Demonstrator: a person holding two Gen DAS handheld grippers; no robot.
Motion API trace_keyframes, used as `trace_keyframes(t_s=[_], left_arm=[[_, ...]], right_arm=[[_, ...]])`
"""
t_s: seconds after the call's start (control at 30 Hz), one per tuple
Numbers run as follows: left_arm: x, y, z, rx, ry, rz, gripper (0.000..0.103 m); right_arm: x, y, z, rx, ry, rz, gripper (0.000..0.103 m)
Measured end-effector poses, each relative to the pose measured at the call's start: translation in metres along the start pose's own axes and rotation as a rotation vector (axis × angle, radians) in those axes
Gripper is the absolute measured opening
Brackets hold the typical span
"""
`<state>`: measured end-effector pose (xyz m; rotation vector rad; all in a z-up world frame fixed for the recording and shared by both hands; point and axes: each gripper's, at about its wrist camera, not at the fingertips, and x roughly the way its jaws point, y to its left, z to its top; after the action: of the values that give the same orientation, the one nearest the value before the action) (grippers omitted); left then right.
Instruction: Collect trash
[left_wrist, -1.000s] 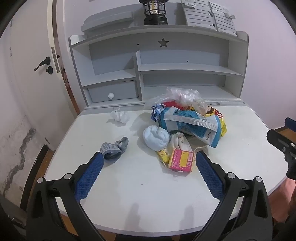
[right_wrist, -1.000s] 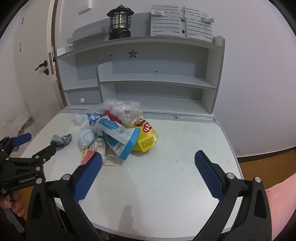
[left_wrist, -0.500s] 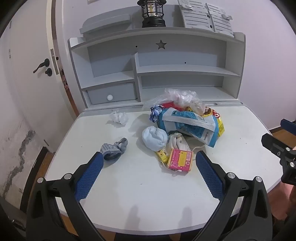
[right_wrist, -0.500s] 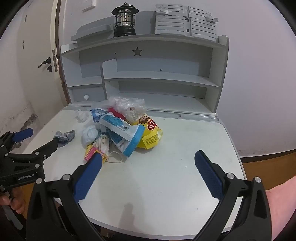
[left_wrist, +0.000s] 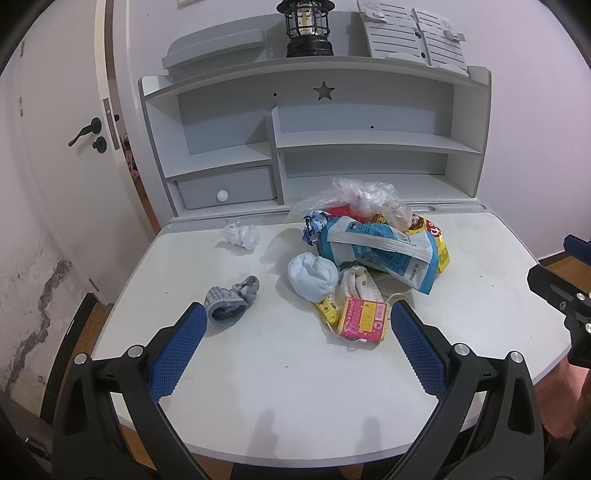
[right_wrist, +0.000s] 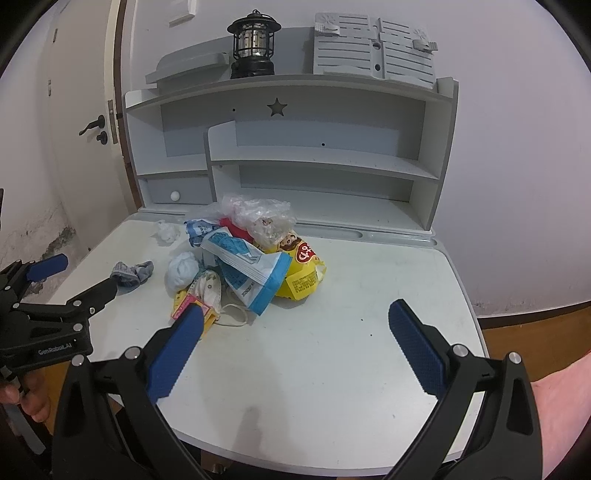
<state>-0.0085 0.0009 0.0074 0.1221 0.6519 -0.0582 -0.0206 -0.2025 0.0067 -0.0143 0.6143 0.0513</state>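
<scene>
A trash pile lies mid-desk: a blue-and-white snack bag, a yellow snack bag, a clear plastic bag, a pink-and-yellow box, a light blue balled sock and a face mask. A grey sock and a crumpled white tissue lie apart to the left. My left gripper is open and empty above the desk's front. My right gripper is open and empty, right of the pile.
The white desk has a grey hutch with shelves and a small drawer behind. A black lantern stands on top. A door is at the left. Wood floor shows on the right.
Both grippers have pulled back and risen slightly, so the desk and hutch sit lower in view. The trash has not moved. Both stay open.
</scene>
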Motion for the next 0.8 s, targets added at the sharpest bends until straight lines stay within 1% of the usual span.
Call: trace_keyframes(t_s=[0.8], left_arm=[[0.0008, 0.0005, -0.0014, 0.001, 0.000, 0.003, 0.097]], right_arm=[[0.0011, 0.0010, -0.0012, -0.007, 0.002, -0.005, 0.097]])
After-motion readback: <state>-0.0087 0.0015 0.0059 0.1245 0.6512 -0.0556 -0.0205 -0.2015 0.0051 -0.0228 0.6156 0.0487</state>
